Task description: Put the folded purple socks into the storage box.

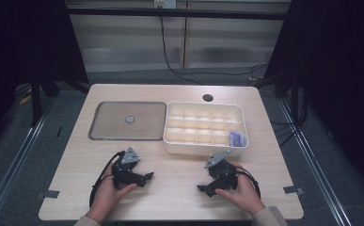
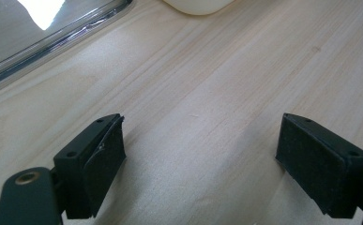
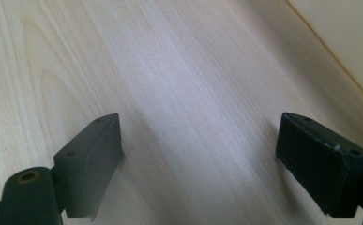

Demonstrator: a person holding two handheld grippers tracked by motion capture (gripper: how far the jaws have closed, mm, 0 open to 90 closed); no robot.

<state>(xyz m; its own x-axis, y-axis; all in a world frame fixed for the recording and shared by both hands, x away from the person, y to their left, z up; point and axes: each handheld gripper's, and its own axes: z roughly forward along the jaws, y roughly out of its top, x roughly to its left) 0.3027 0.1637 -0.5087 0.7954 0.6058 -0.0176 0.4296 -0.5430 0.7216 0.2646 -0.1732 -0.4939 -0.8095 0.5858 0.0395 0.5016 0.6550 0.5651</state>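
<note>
Two hand-held grippers (image 1: 147,177) (image 1: 202,189) near tray (image 1: 170,141)

Both hands come in from the bottom edge wearing light beige sleeves, and each wraps a chunky black two-jaw gripper: the left gripper (image 1: 147,177) and the right gripper (image 1: 201,189) alike carry a grey three-cornered plate on top and trail a looping black cable. Up close, the left gripper (image 2: 200,159) has blocky matte-black jaws with small screw holes, one pad edge slightly frayed, and a brass-coloured bushing; the right gripper (image 3: 200,159) matches, bushing included.
</note>
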